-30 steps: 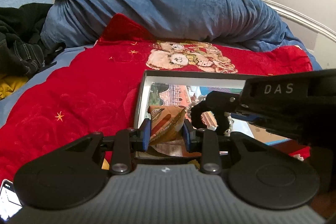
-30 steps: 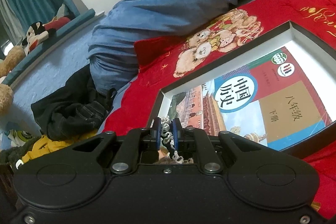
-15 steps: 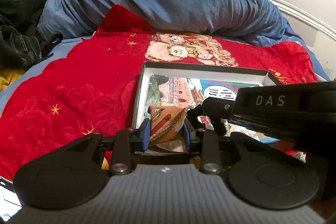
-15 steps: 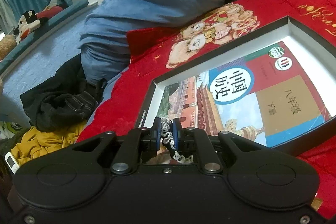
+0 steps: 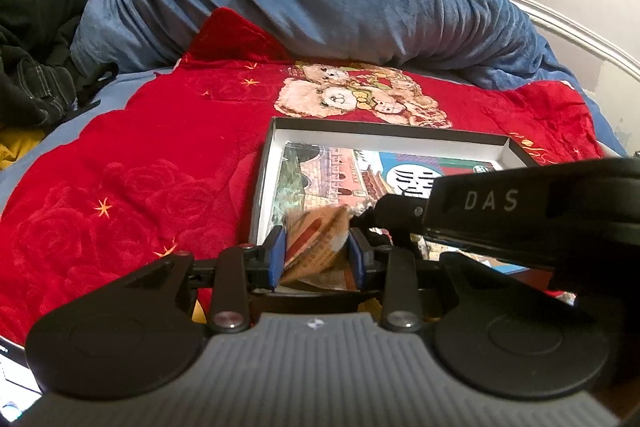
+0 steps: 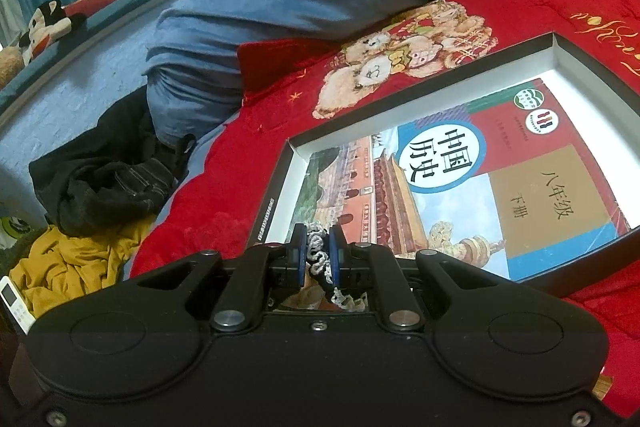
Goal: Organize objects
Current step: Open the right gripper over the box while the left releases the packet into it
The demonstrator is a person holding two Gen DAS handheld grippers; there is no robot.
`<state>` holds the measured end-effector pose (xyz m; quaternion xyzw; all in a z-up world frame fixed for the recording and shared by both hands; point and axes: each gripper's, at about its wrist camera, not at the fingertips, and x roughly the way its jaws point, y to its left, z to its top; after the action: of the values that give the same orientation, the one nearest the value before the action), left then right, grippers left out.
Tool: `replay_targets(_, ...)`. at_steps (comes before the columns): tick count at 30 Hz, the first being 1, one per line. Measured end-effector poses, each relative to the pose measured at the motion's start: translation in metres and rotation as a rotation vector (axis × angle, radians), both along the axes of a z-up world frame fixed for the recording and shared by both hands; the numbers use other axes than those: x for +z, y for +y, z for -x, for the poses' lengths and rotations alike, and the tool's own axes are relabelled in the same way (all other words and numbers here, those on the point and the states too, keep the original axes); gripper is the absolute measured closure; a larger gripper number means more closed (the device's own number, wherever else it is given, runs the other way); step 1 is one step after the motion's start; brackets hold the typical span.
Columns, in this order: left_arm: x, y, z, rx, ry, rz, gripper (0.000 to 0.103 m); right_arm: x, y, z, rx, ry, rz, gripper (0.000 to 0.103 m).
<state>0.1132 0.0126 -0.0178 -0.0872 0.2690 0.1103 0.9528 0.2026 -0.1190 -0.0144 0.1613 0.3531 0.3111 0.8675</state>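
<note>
Lying in black box [image 6: 448,83]: textbook [image 6: 520,183] "中国历史 八年级 下册"; L gripper [image 5: 316,259] just widening around packet [image 5: 316,239]; R gripper [image 6: 315,259] clamped on cord [image 6: 316,255].

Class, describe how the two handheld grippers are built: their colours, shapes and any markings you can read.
The left gripper has a ribbed grey body, two round black discs, black linkage arms with silver pivot bolts and blue finger pads. The right gripper has the same form but an all-black body; its side, seen from the left wrist camera, bears white letters "DAS". No cables, hands or sleeves show.
</note>
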Motion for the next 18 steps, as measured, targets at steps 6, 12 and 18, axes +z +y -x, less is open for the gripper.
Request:
replay_targets(6, 0.0, -0.001, 0.0, 0.012, -0.014, -0.024, 0.04, -0.005, -0.003, -0.004, -0.006, 0.042, -0.021, 0.088)
replay_targets(12, 0.003, -0.002, 0.005, 0.052, -0.046, -0.057, 0.02, -0.006, -0.011, -0.01, -0.006, 0.091, -0.085, 0.079)
replay_targets(18, 0.027, 0.011, 0.015, 0.079, -0.11, -0.027, 0.016, 0.024, -0.017, 0.002, -0.002, 0.052, -0.113, 0.058)
